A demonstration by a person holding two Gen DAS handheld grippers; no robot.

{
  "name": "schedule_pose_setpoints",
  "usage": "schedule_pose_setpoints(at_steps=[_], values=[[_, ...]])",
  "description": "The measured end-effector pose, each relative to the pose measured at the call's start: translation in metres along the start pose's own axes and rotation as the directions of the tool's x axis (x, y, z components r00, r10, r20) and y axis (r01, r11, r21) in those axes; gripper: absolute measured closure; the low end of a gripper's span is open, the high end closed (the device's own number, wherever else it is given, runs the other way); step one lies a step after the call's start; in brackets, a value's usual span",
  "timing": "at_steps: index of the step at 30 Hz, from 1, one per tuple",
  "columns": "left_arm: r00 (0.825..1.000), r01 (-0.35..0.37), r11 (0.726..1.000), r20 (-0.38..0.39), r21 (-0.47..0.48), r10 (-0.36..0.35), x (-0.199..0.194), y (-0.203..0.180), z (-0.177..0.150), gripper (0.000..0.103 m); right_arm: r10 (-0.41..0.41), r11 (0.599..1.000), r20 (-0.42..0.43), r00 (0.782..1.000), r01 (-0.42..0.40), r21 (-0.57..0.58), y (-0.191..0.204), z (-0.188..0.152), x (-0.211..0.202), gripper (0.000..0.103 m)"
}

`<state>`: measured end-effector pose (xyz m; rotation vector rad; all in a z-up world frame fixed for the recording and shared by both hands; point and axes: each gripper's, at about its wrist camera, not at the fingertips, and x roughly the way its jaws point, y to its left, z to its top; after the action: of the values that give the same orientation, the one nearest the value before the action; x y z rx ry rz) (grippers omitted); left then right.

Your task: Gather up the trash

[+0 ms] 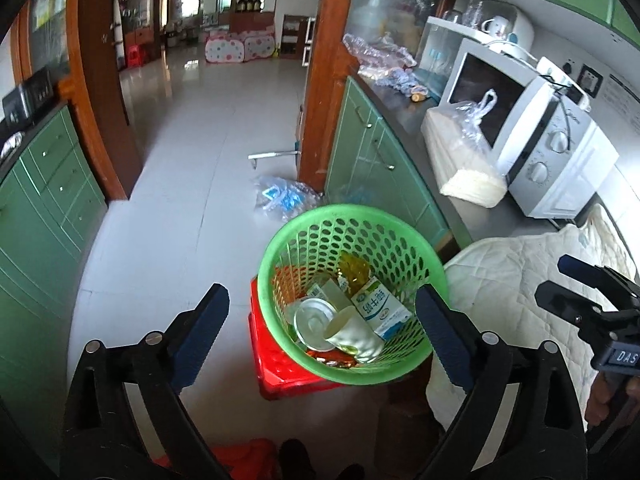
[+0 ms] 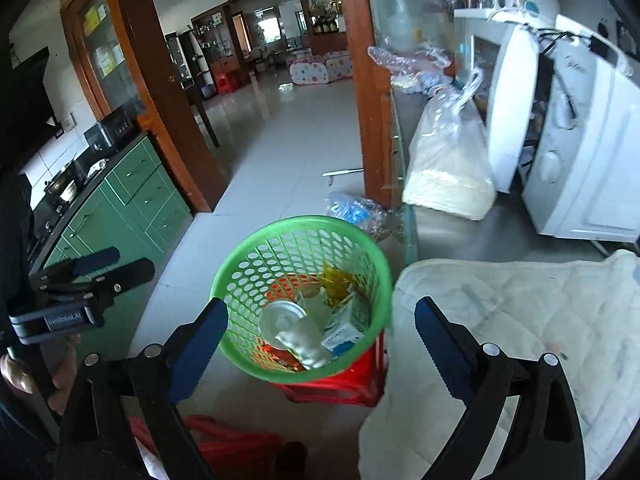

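Observation:
A green perforated basket (image 1: 320, 236) stands on a red stool (image 1: 280, 376) on the floor. It holds trash: a milk carton (image 1: 380, 308), a round tin lid (image 1: 314, 320), a white cup (image 1: 352, 334) and a yellow wrapper (image 1: 354, 270). My left gripper (image 1: 320, 320) is open and empty above the basket. My right gripper (image 2: 320, 328) is open and empty, also above the basket (image 2: 296, 236), beside a white quilted cloth (image 2: 520, 320). Each gripper shows in the other's view: the right gripper (image 1: 560, 280), the left gripper (image 2: 112, 268).
A counter on the right carries a white microwave (image 1: 552, 148), a plastic bag of white sheets (image 1: 460, 152) and crumpled plastic (image 1: 376, 56). A clear plastic bag (image 1: 284, 196) lies on the floor by the wooden post (image 1: 324, 80). Green cabinets (image 1: 48, 184) line the left.

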<state>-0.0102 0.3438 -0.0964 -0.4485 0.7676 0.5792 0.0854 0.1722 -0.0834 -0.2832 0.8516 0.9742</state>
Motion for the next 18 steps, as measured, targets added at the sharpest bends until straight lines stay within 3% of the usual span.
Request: schedule_pose_setpoints(at_steps=[9, 18], values=[[0.998, -0.001, 0.998, 0.06, 0.061, -0.002, -0.042, -0.034, -0.006, 0.005, -0.138, 0.99, 0.048, 0.989, 0.139, -0.01, -0.012, -0.03, -0.053, 0.009], [0.993, 0.022, 0.985, 0.109, 0.172, -0.041, -0.075, -0.083, -0.019, 0.005, -0.21, 0.975, 0.057, 0.976, 0.205, 0.087, -0.037, -0.068, -0.104, 0.009]])
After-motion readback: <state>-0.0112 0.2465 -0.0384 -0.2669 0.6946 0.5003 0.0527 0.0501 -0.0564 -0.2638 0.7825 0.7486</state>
